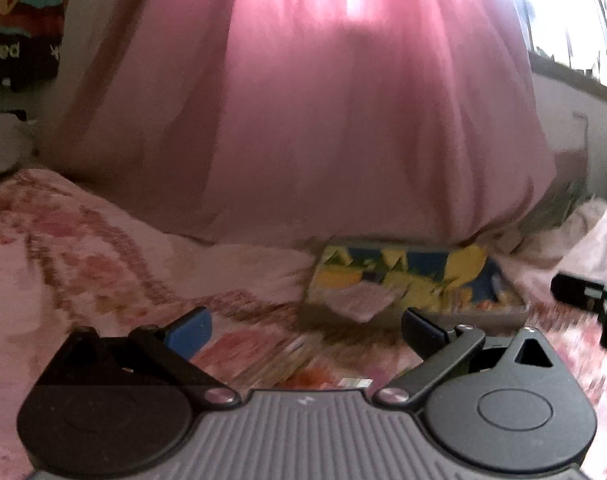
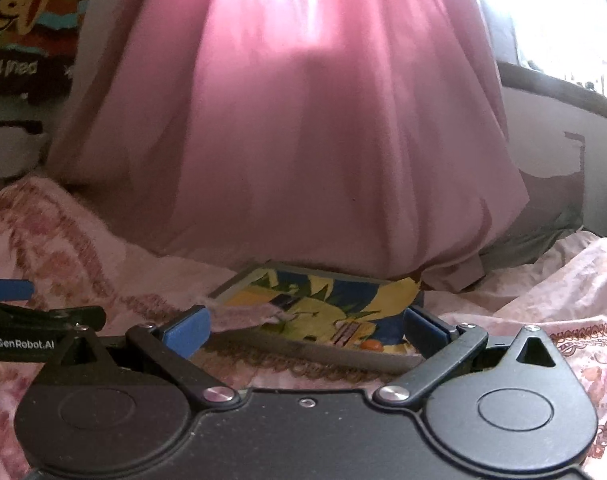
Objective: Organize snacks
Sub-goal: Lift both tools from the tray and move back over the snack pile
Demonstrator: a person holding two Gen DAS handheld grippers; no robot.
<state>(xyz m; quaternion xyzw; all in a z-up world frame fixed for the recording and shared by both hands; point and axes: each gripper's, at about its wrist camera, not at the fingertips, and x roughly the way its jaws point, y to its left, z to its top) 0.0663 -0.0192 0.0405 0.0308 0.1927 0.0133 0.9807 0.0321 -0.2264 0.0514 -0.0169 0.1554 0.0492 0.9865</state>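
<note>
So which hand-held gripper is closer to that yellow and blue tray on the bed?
Right hand-held gripper: the tray lies just beyond its fingertips. The left is farther back.

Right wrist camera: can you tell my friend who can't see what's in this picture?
The right gripper is open and holds nothing, its blue-padded fingers spread just above a pink flowery bedspread. Just ahead lies a flat tray with a yellow and blue cartoon picture, with a big pink curtain behind. The left gripper peeks in at the left edge.
</note>
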